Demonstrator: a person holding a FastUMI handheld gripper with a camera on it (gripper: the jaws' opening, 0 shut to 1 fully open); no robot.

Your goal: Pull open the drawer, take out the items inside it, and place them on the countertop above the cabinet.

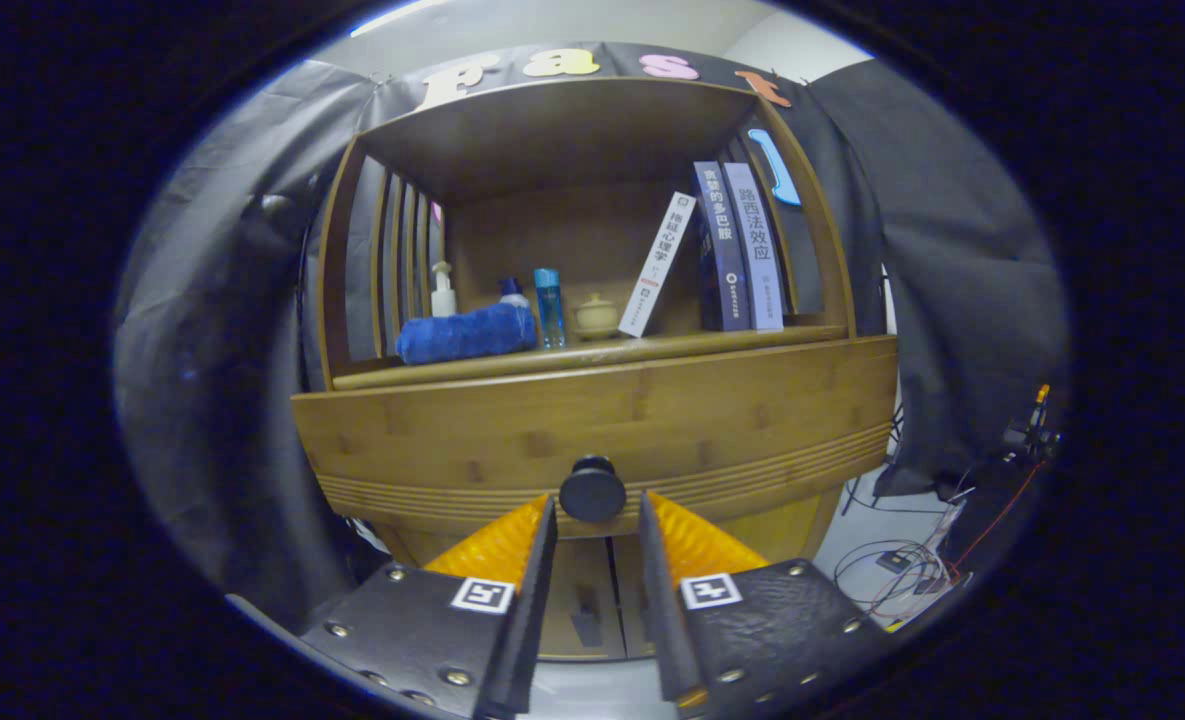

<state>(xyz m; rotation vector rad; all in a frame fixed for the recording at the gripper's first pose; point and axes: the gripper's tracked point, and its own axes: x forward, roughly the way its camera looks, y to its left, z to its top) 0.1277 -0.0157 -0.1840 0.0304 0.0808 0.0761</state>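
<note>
The wooden cabinet's drawer front spans the view just ahead of me, and I see no gap around it. Its round black knob sits at the middle of the lower edge. My gripper is open, its orange-and-black fingers flanking the knob at their tips with a little space on each side. The drawer's contents are hidden. Above the drawer lies the countertop, under an upper shelf.
On the countertop sit a rolled blue towel, a white pump bottle, a blue bottle, a small cream jar and three books. Lower cabinet doors show between the fingers. Cables lie on the floor at right.
</note>
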